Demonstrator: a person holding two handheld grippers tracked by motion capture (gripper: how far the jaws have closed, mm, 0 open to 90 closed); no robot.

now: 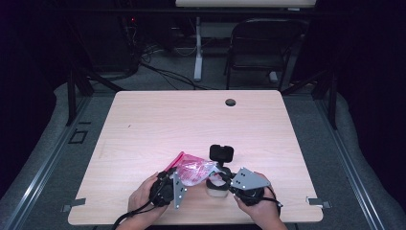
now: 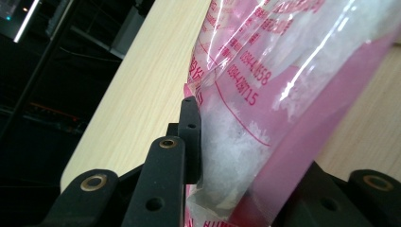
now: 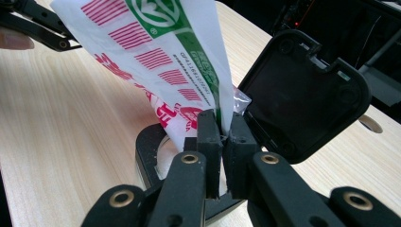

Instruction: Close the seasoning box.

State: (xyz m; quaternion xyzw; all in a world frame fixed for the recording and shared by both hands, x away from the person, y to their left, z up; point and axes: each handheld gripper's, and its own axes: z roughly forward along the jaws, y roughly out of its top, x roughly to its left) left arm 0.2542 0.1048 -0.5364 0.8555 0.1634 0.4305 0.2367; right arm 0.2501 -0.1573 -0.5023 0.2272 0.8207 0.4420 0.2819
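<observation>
A pink printed plastic bag (image 1: 194,171) of white granules is held up over the table's near edge between both grippers. My left gripper (image 1: 178,181) grips its left end; in the left gripper view the bag (image 2: 265,94) bulges between the jaws, and one pad (image 2: 190,137) presses into it. My right gripper (image 3: 223,119) is shut on the bag's (image 3: 161,52) narrow lower edge. Just below that edge stands a small clear jar (image 1: 216,188) with a black rim (image 3: 147,142). Its square black lid (image 3: 302,85) stands tipped open behind it.
The light wood table (image 1: 191,120) has a round cable hole (image 1: 231,102) near its far edge. A black folding chair (image 1: 263,45) and a white desk leg (image 1: 197,52) stand on the floor beyond it. The person's hands (image 1: 143,196) come in at the near edge.
</observation>
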